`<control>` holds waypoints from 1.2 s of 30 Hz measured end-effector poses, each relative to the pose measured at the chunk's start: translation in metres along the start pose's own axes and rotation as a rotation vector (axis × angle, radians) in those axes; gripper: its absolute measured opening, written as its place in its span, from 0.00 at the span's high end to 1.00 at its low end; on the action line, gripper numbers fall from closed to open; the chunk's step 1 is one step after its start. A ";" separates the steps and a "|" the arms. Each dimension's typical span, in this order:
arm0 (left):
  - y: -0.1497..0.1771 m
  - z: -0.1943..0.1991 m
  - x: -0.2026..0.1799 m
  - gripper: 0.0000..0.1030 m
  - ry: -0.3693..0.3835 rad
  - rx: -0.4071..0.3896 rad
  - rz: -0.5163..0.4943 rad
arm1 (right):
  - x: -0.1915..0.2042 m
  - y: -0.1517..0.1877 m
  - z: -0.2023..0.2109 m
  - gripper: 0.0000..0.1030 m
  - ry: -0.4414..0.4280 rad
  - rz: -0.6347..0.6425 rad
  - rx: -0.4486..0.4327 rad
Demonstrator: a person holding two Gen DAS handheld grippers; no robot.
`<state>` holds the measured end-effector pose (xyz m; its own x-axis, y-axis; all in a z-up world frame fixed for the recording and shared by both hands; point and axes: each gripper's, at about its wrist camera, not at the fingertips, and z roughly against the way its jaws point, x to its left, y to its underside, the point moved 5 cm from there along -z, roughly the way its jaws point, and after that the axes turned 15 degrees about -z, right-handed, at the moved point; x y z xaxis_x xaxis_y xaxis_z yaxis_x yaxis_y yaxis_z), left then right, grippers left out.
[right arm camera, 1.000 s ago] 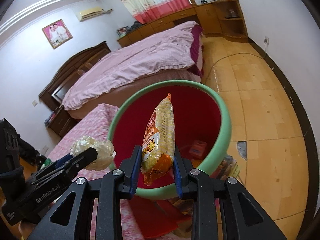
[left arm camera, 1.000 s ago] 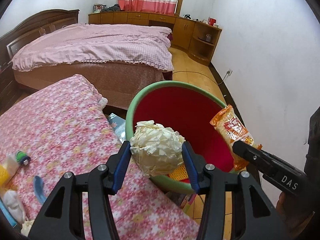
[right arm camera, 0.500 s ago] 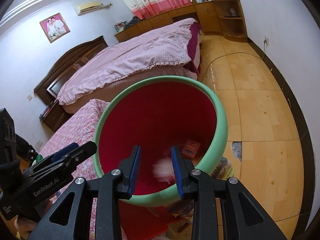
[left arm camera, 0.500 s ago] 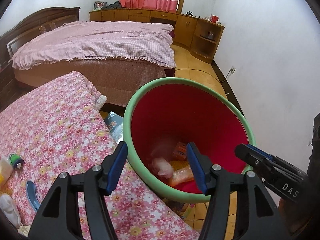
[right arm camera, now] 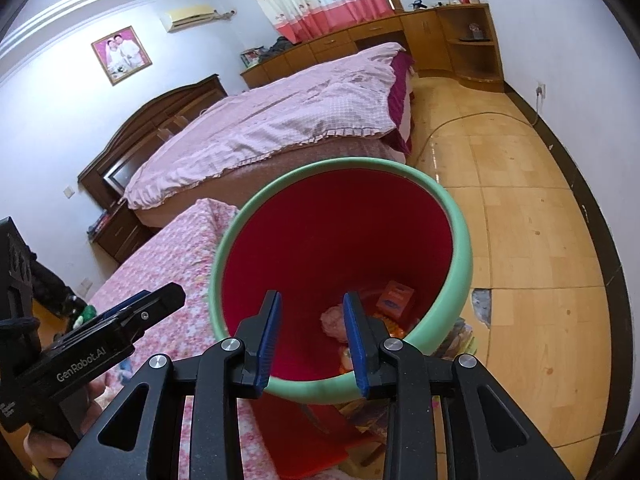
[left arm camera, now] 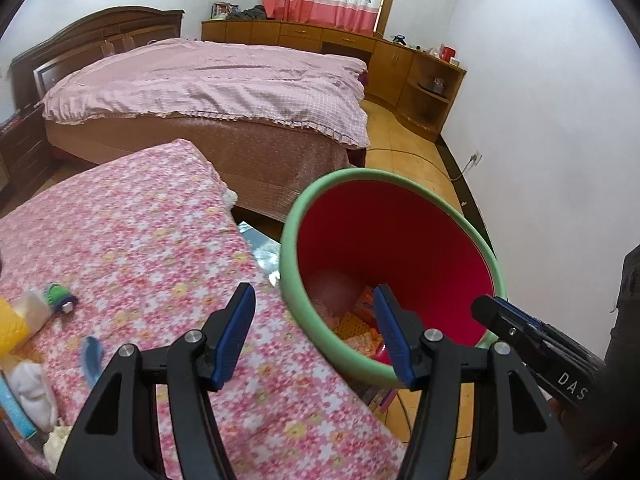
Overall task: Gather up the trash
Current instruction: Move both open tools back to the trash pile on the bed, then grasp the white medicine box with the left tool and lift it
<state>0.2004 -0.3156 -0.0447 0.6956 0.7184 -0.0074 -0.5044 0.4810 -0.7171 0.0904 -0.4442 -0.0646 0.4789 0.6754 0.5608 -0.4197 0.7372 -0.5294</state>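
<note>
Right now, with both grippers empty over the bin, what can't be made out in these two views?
- Trash bin bottom: left wrist view, near wall and left gripper hide most of the contents.
- Items at the table's left edge: left wrist view, cut off by the frame.
- Things under the bin: right wrist view, hidden by bin and right gripper.

Crumpled paper ball (right arm camera: 335, 319) lies inside red bin (right arm camera: 320, 240).

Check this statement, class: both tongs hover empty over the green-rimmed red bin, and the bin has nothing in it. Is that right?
Not quite. The left tongs and right tongs are indeed empty over the green-rimmed red bin, but the bin is not empty. The right wrist view shows a crumpled wad, a small orange box and other wrappers at its bottom.
</note>
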 end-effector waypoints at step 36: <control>0.116 0.139 0.143 0.40 -0.321 0.000 0.308 | 0.111 0.082 0.025 0.55 -0.151 0.166 0.070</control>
<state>0.1699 -0.0872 -0.0326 0.3183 0.9480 -0.0037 -0.6635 0.2199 -0.7151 0.0901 -0.3086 -0.0299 0.2804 0.7789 0.5610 -0.5386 0.6114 -0.5797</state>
